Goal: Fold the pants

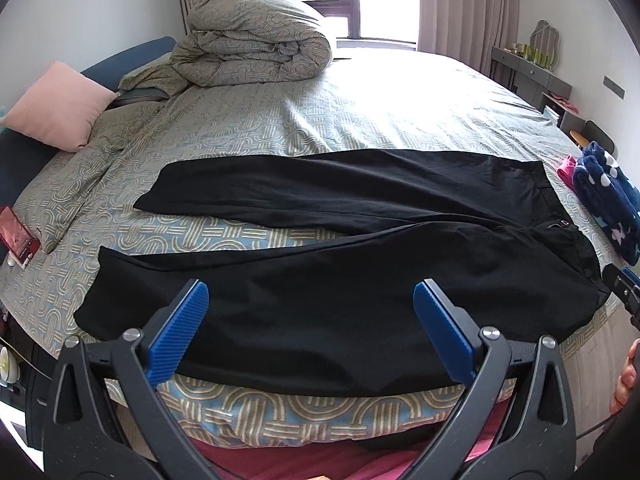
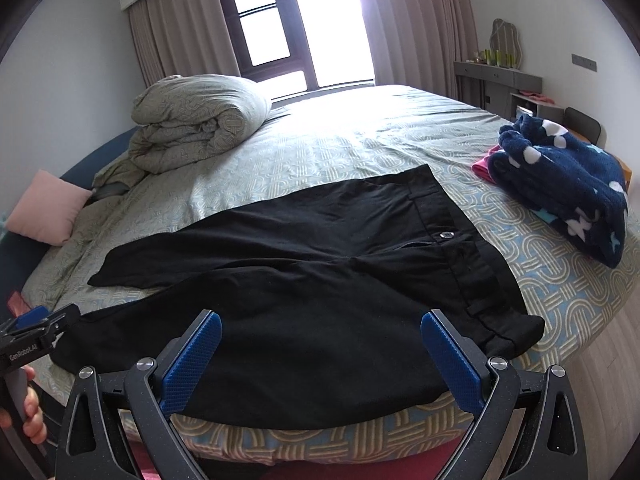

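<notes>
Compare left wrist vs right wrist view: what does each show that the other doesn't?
Left wrist only: both leg ends of the black pants, spread apart toward the left, and a red phone-like object at the bed's left edge.

Right wrist only: the waistband button and belt loops seen clearly.

Both: the pants flat on the patterned bedsheet, rolled duvet, pink pillow, navy fleece blanket, and an open left hand-held gripper and right hand-held gripper holding nothing.

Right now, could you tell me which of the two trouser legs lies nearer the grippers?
The lower leg of the black pants, along the bed's near edge; the other leg angles farther away.
</notes>
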A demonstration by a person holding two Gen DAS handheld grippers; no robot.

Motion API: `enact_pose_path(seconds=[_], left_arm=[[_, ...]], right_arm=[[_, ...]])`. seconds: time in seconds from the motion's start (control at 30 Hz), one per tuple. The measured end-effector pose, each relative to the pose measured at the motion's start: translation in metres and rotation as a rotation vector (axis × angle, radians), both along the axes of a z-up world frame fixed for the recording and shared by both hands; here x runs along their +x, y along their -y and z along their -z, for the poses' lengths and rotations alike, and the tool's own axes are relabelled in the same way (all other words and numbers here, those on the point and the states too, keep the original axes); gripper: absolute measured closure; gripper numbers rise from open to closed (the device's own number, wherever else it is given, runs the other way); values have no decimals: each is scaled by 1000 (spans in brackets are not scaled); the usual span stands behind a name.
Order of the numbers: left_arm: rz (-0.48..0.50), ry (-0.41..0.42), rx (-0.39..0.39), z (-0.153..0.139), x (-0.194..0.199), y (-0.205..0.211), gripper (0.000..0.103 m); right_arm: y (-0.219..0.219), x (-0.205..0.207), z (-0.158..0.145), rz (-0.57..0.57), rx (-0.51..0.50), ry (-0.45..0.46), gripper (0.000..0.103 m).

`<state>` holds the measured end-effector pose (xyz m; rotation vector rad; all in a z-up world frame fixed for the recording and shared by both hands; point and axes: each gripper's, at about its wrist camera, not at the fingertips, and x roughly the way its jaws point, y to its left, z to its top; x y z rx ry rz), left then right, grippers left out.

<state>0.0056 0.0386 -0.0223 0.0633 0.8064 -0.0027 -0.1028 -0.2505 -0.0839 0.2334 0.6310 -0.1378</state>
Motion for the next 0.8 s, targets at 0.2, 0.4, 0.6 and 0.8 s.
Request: enact_pose_path(seconds=[0.2, 0.4, 0.6, 0.8], left_arm=[[-118, -120, -78, 18, 6, -75, 1], [-306, -221, -266, 56, -5, -167, 1], [-456, -330, -487, 99, -10, -230, 19], [-551, -361, -603, 126, -20, -263, 35]], right_arm=[[47, -5, 18, 106, 193, -95, 1], [100, -22, 57, 256, 515, -267, 20], [107, -21, 77, 261, 637, -299, 31], [109, -16, 86, 258, 677, -301, 31]])
